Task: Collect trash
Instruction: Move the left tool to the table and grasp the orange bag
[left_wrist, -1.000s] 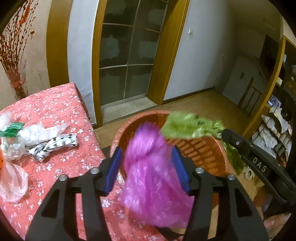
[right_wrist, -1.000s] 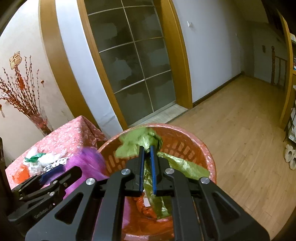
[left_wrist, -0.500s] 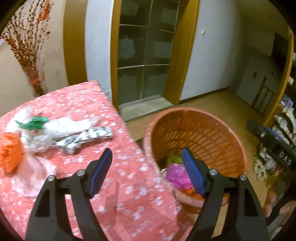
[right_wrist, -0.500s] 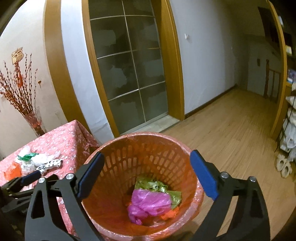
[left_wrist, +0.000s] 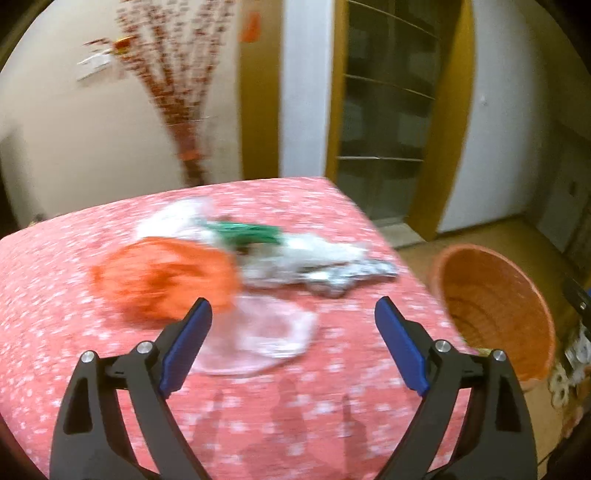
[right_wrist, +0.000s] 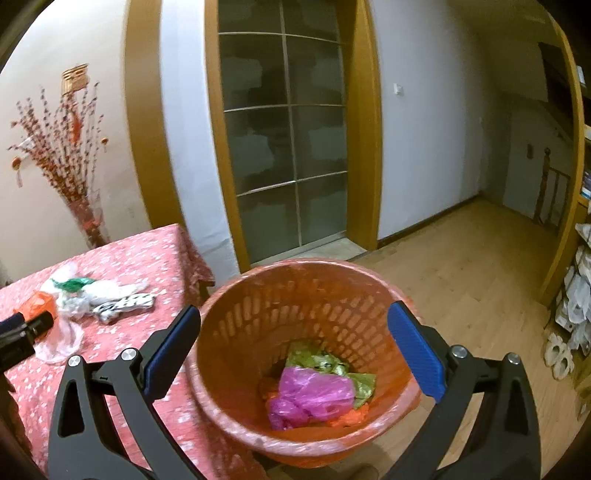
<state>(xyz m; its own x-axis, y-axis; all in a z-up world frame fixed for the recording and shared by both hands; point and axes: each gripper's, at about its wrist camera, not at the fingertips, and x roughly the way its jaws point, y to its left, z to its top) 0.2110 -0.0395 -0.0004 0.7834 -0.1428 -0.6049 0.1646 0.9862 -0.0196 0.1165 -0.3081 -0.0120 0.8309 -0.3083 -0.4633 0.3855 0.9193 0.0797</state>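
Note:
A pile of trash lies on the red flowered tablecloth (left_wrist: 258, 424): an orange bag (left_wrist: 166, 277), a clear bag (left_wrist: 266, 336), a green scrap (left_wrist: 247, 232) and a black-and-white wrapper (left_wrist: 332, 277). My left gripper (left_wrist: 291, 343) hovers over the table just short of the clear bag, its jaws opening and nothing between them. The orange basket (right_wrist: 243, 321) stands on the floor beside the table, with a pink bag (right_wrist: 310, 395) and a green bag (right_wrist: 321, 362) inside. My right gripper (right_wrist: 291, 350) hangs above the basket, jaws opening wide and empty.
A vase of red branches (right_wrist: 85, 218) stands behind the table by the wall. A glass door (right_wrist: 284, 147) in a wooden frame is behind the basket. Wooden floor (right_wrist: 461, 266) stretches to the right, where shelves with white items (right_wrist: 576, 295) stand.
Both grippers let go and the pink and green bags dropped into the basket. My left gripper swung left from the basket to the trash pile on the table. The right stayed over the basket.

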